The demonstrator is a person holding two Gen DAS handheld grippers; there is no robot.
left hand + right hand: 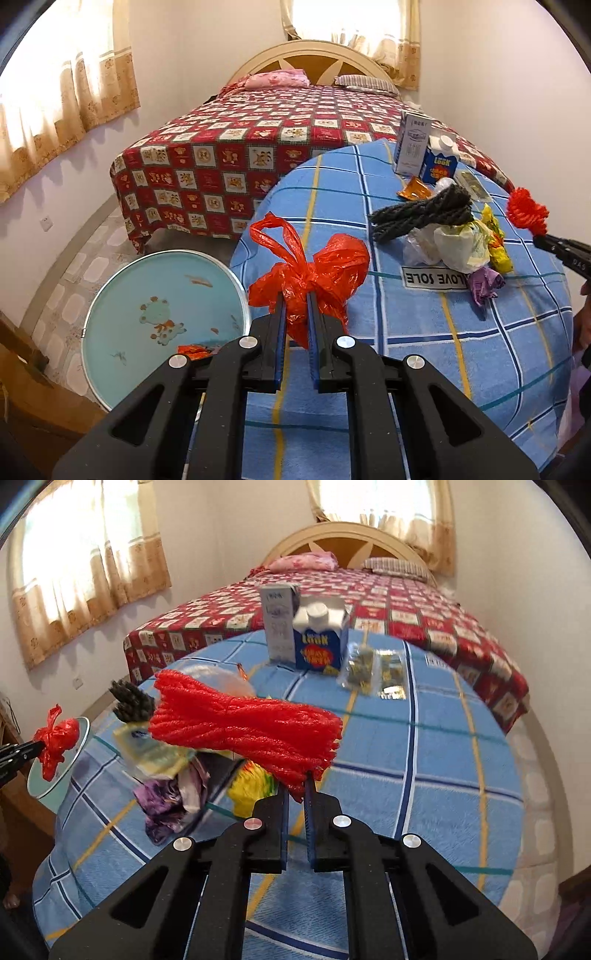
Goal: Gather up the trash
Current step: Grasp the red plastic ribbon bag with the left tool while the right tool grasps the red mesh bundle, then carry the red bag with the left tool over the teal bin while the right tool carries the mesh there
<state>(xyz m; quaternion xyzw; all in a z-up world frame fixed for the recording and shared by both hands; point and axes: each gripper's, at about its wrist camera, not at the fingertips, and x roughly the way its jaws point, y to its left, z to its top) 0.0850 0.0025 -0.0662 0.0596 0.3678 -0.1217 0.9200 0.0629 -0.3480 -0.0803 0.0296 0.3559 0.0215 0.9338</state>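
The left tool [296, 306] is clamped on the knotted neck of a red plastic bag [310, 273], which bunches up just ahead of its tips, handles flopping up and to the left. Below and to the left of that tool sits a round pale-blue tray [162, 295], lower than the table [424, 332] with its blue checked cloth. To the right of the tool, further along the table, lies a heap of wrappers [458, 243] topped by a dark grey cord bundle [421, 210], with two cartons [424, 151] standing beyond.

The right tool [297, 786] is closed on one end of a red cord bundle [243, 720], lifted clear of the table. The bundle's long axis runs from the tips up and away to the left, its free end pointing towards the grey bundle, roughly level and slightly drooping.

Risks, as I judge them: the red bundle is pinched only at its end, so its weight hangs far out from the tips; a quick swing could pull strands loose or let it slip out. Swinging it left could also brush the wrapper heap beneath and scatter it. The bag is thin film gripped at a narrow twist, so it could tear or slide free.
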